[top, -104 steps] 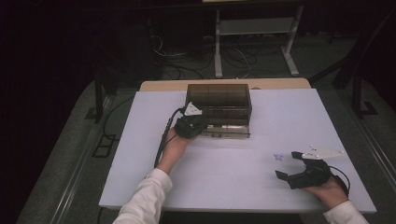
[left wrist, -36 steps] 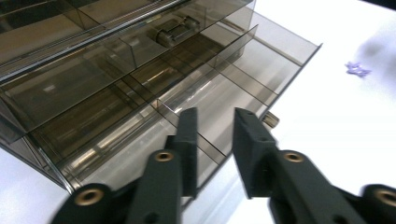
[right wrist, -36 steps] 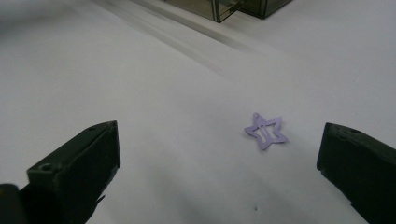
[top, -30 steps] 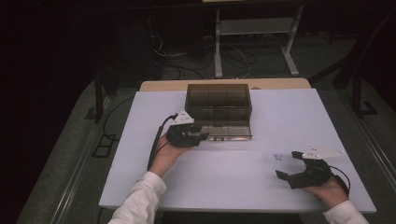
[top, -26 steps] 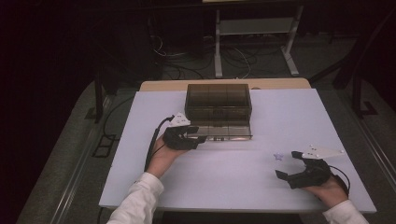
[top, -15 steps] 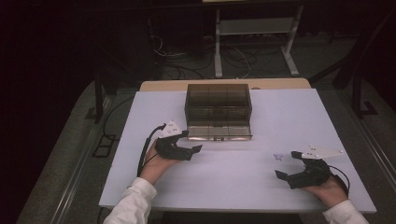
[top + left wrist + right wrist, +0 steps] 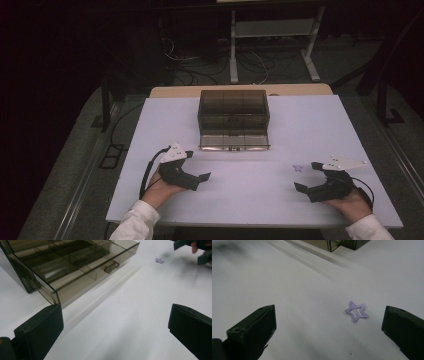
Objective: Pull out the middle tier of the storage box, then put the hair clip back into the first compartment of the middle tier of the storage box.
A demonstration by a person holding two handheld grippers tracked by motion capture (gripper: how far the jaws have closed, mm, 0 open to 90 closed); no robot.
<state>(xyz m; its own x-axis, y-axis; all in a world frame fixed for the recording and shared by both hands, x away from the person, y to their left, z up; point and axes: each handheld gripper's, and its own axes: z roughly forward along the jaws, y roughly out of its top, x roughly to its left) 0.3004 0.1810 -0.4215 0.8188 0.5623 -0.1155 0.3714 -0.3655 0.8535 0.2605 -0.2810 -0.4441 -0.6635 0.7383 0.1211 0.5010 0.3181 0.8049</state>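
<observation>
Drawer box cropped by the left gripper view's top edge; compartment contents indistinct. Star clip too small in the high view.

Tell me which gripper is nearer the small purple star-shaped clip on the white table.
Right. The right gripper sits just beside the small purple star-shaped clip, jaws open toward it without touching. The left gripper rests across the table, near the smoky clear plastic drawer box.
</observation>
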